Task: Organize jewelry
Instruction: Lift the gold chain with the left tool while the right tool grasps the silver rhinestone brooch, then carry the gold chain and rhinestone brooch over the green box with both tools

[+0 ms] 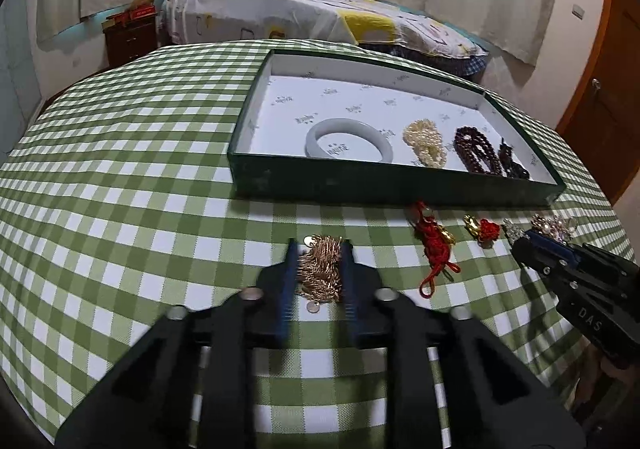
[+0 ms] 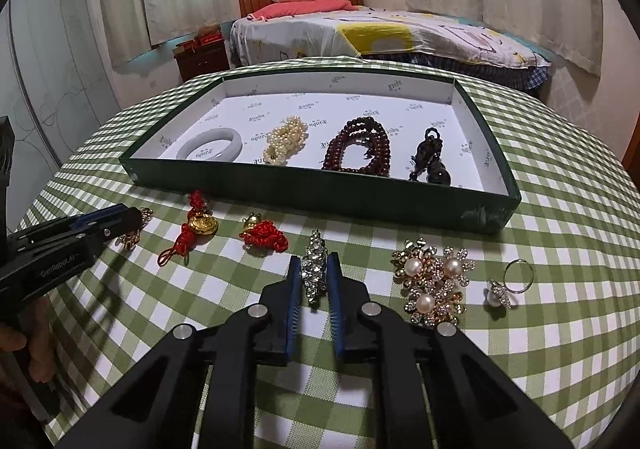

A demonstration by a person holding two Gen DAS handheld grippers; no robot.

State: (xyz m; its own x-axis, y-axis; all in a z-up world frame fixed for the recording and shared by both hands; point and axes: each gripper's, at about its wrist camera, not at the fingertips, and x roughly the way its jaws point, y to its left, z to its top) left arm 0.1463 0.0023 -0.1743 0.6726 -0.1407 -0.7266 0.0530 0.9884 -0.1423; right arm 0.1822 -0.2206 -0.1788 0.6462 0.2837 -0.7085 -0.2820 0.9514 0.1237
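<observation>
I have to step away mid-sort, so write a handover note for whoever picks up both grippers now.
Left gripper: shut on the gold chain, on the tablecloth.
Right gripper: shut on the rhinestone piece, also on the cloth.
Done, in the green tray: jade bangle, pearl strand, dark red beads, black pendant.
Left on the cloth: two red-cord charms, pearl brooches, pearl ring, plus both gripped pieces.

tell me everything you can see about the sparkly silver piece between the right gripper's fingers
The rhinestone piece is a narrow, elongated cluster of clear, silvery stones that looks like metal set with crystals. It lies lengthwise on the green checked tablecloth, in front of the green tray. The right gripper is shut on it, its blue pads pressing both long sides. No other jewelry touches it.
</observation>
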